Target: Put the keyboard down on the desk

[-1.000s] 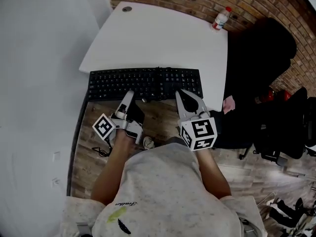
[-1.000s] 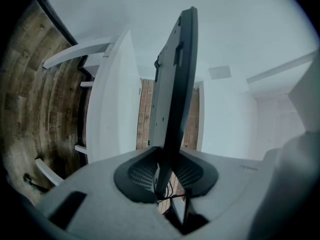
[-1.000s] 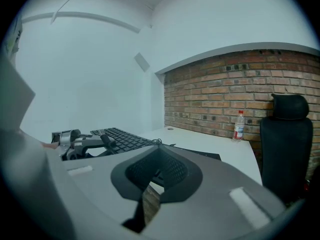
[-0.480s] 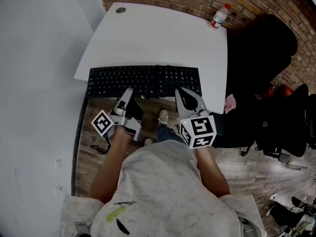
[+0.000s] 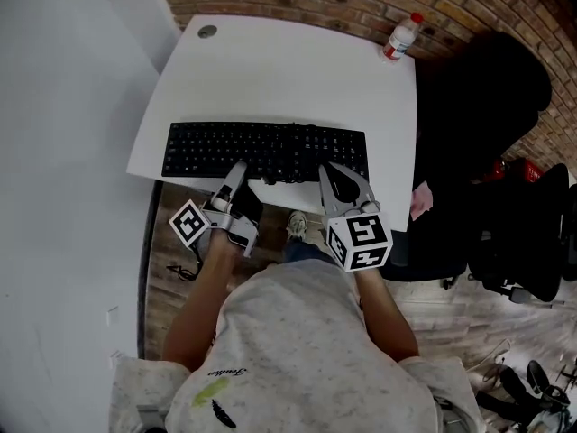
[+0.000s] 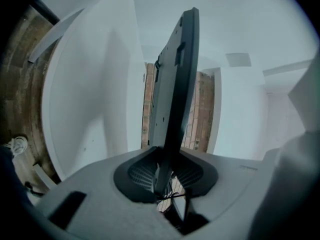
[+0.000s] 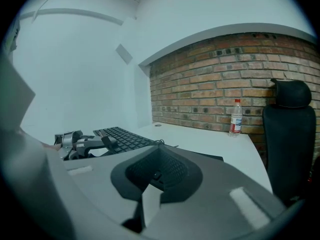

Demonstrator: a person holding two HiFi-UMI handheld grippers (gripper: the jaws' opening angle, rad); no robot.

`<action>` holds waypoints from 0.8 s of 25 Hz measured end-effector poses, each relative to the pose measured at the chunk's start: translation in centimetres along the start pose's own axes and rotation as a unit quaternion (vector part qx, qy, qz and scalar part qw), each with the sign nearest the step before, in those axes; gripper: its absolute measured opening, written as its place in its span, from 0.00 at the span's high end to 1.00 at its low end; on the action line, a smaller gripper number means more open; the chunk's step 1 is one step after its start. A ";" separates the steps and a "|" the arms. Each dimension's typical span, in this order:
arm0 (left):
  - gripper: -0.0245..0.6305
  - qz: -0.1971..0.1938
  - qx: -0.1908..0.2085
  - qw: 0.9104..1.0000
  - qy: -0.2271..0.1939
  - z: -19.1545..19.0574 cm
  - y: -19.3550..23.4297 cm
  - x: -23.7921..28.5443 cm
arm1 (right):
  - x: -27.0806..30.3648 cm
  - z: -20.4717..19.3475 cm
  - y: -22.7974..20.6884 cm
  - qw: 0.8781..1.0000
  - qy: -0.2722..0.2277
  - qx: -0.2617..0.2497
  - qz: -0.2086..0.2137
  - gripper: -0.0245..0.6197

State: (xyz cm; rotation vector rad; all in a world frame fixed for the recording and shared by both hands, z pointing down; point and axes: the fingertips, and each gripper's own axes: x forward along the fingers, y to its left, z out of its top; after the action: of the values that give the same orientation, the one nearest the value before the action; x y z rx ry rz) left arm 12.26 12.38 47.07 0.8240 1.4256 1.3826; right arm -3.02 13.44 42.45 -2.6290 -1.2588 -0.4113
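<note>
The black keyboard (image 5: 266, 150) lies level over the near part of the white desk (image 5: 288, 70). My left gripper (image 5: 236, 177) is shut on its near edge left of the middle. In the left gripper view the keyboard (image 6: 172, 94) runs edge-on out from between the pads (image 6: 142, 171), with brick wall showing between its underside and the desk, so it hangs a little above the top. My right gripper (image 5: 338, 177) is shut on the near edge at the right. In the right gripper view the keys (image 7: 122, 139) and the left gripper (image 7: 82, 144) show past the jaw.
A water bottle (image 5: 401, 34) stands at the desk's far right corner, in front of the brick wall. A round cable hole (image 5: 207, 32) is at the far left corner. A black office chair (image 5: 482, 106) stands right of the desk. A white wall is on the left.
Both grippers have carried the keyboard forward, from the desk's front edge to over the desk top. The grips have not changed.
</note>
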 end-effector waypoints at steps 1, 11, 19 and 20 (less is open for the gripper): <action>0.85 0.002 -0.002 1.000 0.002 0.2 0.3 0.8 | 0.6 0.1 -0.5 1.000 0.003 0.001 0.000 0.95; 0.85 0.029 -0.018 0.999 0.008 2.2 4.4 7.3 | 5.4 0.0 -6.4 0.999 0.032 0.014 -0.002 0.95; 0.85 0.055 -0.014 0.998 0.025 3.2 6.6 10.9 | 8.4 -0.7 -9.1 0.998 0.051 0.027 0.009 0.95; 0.85 0.059 -0.012 0.998 0.027 3.3 6.8 11.1 | 8.7 -0.7 -9.2 0.998 0.053 0.028 0.011 0.95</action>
State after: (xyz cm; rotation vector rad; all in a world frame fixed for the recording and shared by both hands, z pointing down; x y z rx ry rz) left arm 10.78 24.76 52.12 0.8737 1.4181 1.5183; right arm -5.10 25.26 46.56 -2.5373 -1.1896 -0.4966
